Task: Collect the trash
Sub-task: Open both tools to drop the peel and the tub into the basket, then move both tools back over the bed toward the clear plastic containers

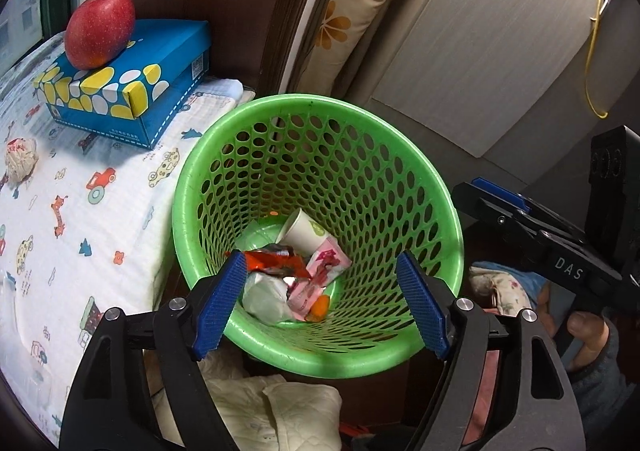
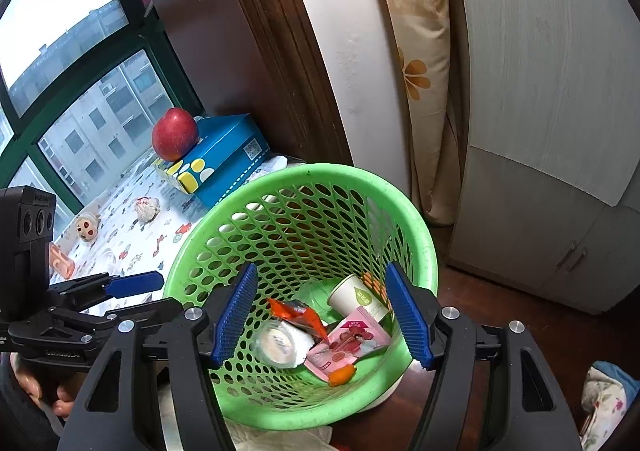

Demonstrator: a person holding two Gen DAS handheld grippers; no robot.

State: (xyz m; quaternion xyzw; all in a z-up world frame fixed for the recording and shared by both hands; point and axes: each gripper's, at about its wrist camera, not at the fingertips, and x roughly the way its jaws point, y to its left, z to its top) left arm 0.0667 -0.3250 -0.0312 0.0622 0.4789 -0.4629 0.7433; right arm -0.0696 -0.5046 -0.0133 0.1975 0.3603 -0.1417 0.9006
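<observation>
A green perforated trash basket (image 1: 224, 155) stands beside the bed; it also shows in the right wrist view (image 2: 416, 219). Inside lie a paper cup (image 1: 300, 231), a red-orange wrapper (image 1: 272, 261), a pink packet (image 1: 324, 271), a white crumpled wad (image 1: 266, 297) and an orange scrap (image 1: 318, 307). My left gripper (image 1: 320, 303) is open and empty above the basket's near rim. My right gripper (image 2: 322, 315) is open and empty above the basket too. A crumpled paper ball (image 1: 20, 161) lies on the bed sheet, also seen in the right wrist view (image 2: 147, 207).
A blue tissue box (image 1: 132, 83) with a red apple (image 1: 100, 27) on it sits on the printed sheet (image 1: 80, 231). A small doll-face toy (image 2: 86, 229) and an orange item (image 2: 60, 261) lie near the window. White cabinets (image 2: 540, 131) stand to the right.
</observation>
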